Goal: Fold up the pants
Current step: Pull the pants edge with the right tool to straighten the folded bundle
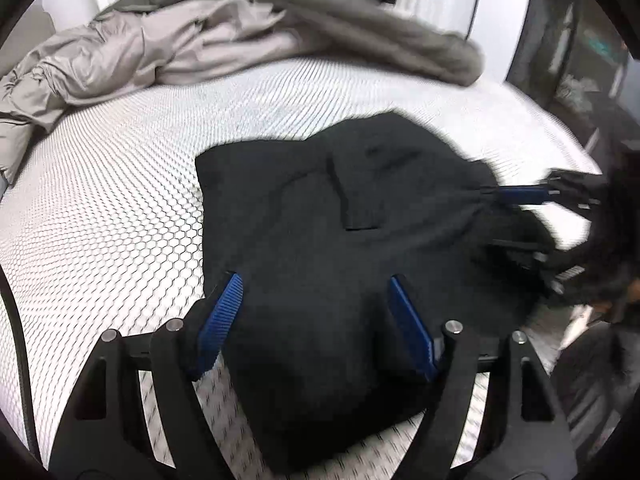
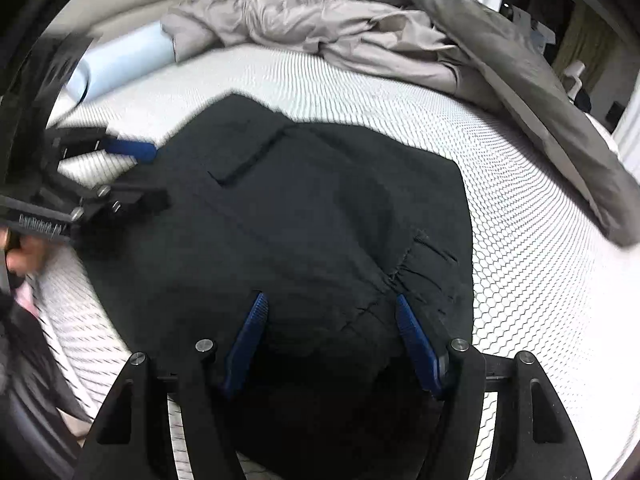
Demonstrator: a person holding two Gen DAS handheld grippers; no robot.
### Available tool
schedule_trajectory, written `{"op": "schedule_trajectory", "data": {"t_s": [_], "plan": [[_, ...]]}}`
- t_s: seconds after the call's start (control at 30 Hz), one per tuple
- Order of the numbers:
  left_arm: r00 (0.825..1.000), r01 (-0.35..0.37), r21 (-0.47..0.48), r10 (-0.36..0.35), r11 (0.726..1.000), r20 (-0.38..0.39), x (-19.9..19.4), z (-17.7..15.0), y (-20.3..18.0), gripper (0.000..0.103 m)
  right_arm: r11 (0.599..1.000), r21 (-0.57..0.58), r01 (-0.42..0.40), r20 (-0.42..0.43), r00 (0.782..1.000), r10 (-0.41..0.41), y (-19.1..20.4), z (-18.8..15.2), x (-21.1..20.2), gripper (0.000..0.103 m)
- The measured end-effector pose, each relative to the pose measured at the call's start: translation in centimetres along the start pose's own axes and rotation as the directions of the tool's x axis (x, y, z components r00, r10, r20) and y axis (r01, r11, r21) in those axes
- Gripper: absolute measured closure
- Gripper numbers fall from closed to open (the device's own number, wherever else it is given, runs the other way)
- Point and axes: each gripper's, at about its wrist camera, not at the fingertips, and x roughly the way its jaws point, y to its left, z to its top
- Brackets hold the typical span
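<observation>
Black pants (image 1: 320,216) lie in a folded heap on the white honeycomb mattress (image 1: 120,200); they also fill the middle of the right wrist view (image 2: 320,220). My left gripper (image 1: 316,284) is open, its blue pads spread over the near part of the pants; it shows at the left of the right wrist view (image 2: 156,176). My right gripper (image 2: 330,304) is open above the pants' gathered waistband edge; in the left wrist view it shows at the right (image 1: 492,216), its fingers around the cloth edge there.
A crumpled beige sheet (image 2: 320,24) and a grey blanket (image 2: 520,80) are piled at the far side of the mattress (image 2: 540,280). A pale blue pillow (image 2: 120,60) lies at the back left. Dark furniture (image 1: 580,60) stands beyond the bed's right edge.
</observation>
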Motion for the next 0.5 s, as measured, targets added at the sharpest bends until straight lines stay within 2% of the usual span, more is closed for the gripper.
{"op": "schedule_trajectory", "data": {"t_s": [0.07, 0.17, 0.2, 0.23, 0.3, 0.37, 0.5], "plan": [[0.999, 0.034, 0.009, -0.034, 0.999, 0.04, -1.3, -0.5, -0.4, 0.029, 0.997, 0.013, -0.07, 0.012, 0.997, 0.07, 0.9, 0.4, 0.0, 0.035], [0.997, 0.071, 0.054, -0.069, 0.996, -0.028, 0.5, -0.6, -2.1, 0.029, 0.992, -0.009, -0.123, -0.034, 0.992, 0.122, 2.4, 1.0, 2.0, 0.034], [0.995, 0.064, 0.093, -0.056, 0.994, -0.08, 1.8, -1.0, -2.7, 0.029, 0.993, -0.029, -0.118, -0.065, 0.991, 0.116, 3.1, 0.8, 2.9, 0.034], [0.995, 0.039, 0.126, -0.026, 0.991, -0.101, 2.5, -1.4, -3.1, 0.029, 0.994, -0.052, -0.099, -0.088, 0.992, 0.094, 3.3, 0.5, 4.0, 0.034], [0.996, 0.008, 0.208, 0.011, 0.978, -0.091, 2.6, -2.3, -3.7, 0.029, 0.993, -0.091, -0.079, -0.091, 0.993, 0.07, 3.0, 0.0, 4.5, 0.035], [0.996, 0.024, 0.203, -0.006, 0.979, -0.091, 1.9, -2.7, -2.9, 0.028, 0.994, -0.094, -0.052, -0.086, 0.995, 0.044, 2.0, -0.5, 3.6, 0.035], [0.996, 0.031, 0.106, -0.022, 0.994, -0.091, 0.1, -3.6, 0.4, 0.023, 0.998, -0.064, -0.005, -0.061, 0.998, 0.001, -1.1, -2.2, 1.3, 0.034]]}}
